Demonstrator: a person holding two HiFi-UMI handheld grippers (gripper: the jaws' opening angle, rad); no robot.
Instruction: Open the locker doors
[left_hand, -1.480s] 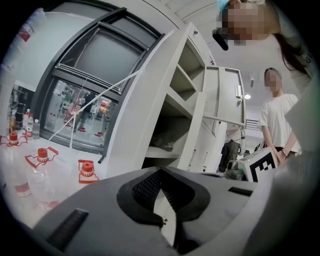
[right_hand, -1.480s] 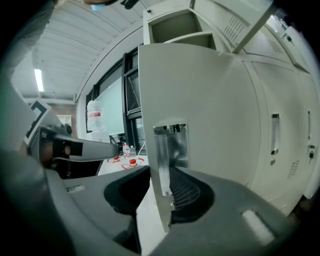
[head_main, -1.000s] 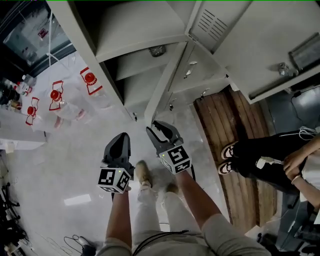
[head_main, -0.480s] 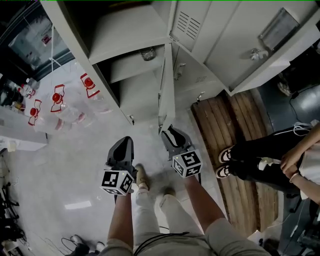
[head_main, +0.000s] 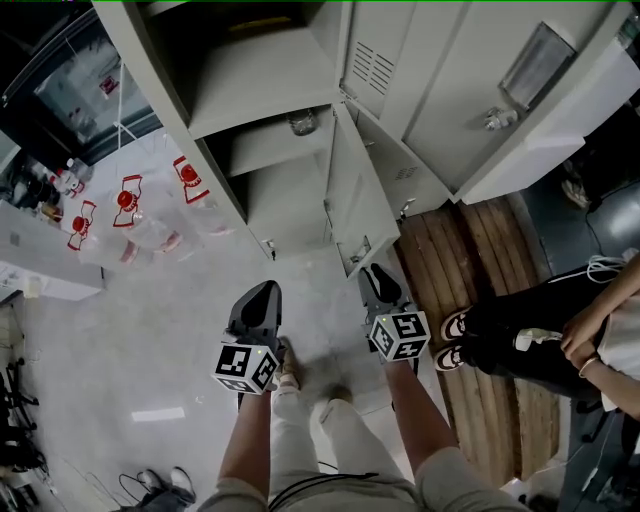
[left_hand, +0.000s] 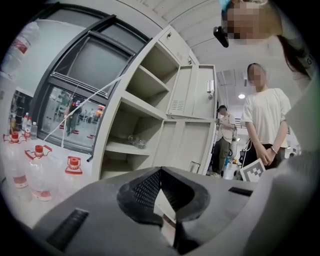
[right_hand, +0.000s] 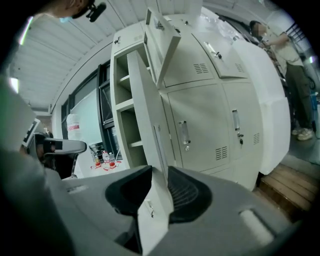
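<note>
Pale floor (head_main: 120, 330) ran up to a bank of grey lockers (head_main: 450, 90), with red-capped water bottles (head_main: 125, 205) well off to the left of my left fingers (head_main: 262, 295). Those were clenched tip to tip on nothing and hung short of the open shelves.

My right fingers (head_main: 380, 285) were parted and had just been closing. The free edge of the lower door (head_main: 358, 205) stood between them, and I judged the pads were not yet pressing on it. That door stood partway out from its column, edge-on ahead of the right fingers, and the upper door (head_main: 375, 50) above them hung wide open. To the right of those fingers, the closed doors (right_hand: 200, 125) of the next 2 columns were shut.

I took the step in hand to be swinging this lower door fully open. The next move called for a firm pinch on the thin edge, then carrying it round its hinge arc without letting it slip. After that, the latch handle (right_hand: 184, 134) just right of the fingers would want a pinch and a pull.
</note>
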